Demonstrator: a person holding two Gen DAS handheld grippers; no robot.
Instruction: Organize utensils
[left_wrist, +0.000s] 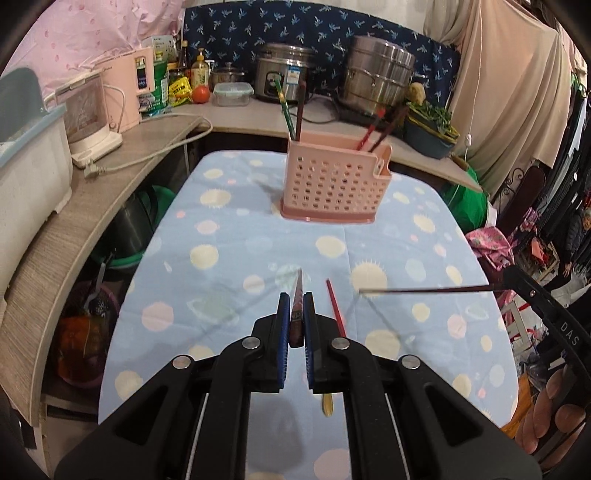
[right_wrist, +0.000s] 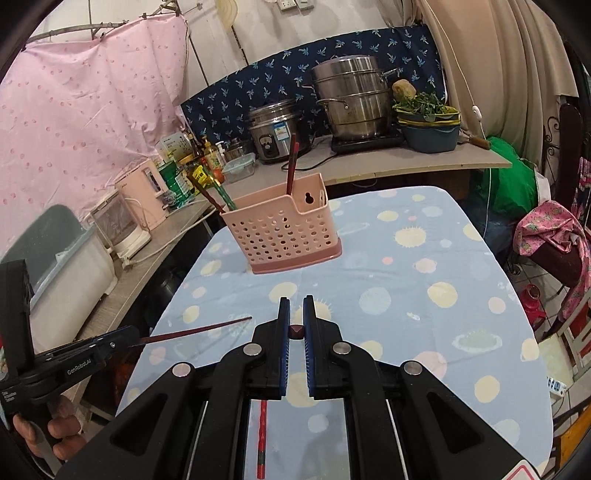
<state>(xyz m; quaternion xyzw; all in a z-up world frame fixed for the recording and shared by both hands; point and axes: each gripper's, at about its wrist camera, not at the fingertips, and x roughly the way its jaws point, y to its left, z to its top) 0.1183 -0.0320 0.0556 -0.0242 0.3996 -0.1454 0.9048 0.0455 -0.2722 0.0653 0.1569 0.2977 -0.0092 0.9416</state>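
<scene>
A pink perforated utensil holder (left_wrist: 334, 181) stands on the spotted blue tablecloth (left_wrist: 229, 258), with several chopsticks upright in it; it also shows in the right wrist view (right_wrist: 284, 230). My left gripper (left_wrist: 296, 301) is shut on a dark red chopstick (left_wrist: 297, 310) pointing forward above the cloth. My right gripper (right_wrist: 296, 304) is shut on a dark chopstick (right_wrist: 296, 331), seen end-on; the same stick (left_wrist: 424, 290) reaches in from the right in the left wrist view. A red chopstick (left_wrist: 335, 310) lies on the cloth, also below the right gripper (right_wrist: 262, 439). A spoon (left_wrist: 327, 404) lies under the left gripper.
A wooden counter (left_wrist: 110, 173) runs along the left and back with a kettle (left_wrist: 92, 110), a rice cooker (left_wrist: 284, 74), a steel steamer pot (left_wrist: 380, 77) and a bowl of greens (left_wrist: 432, 129). Buckets sit under the counter (left_wrist: 125, 236).
</scene>
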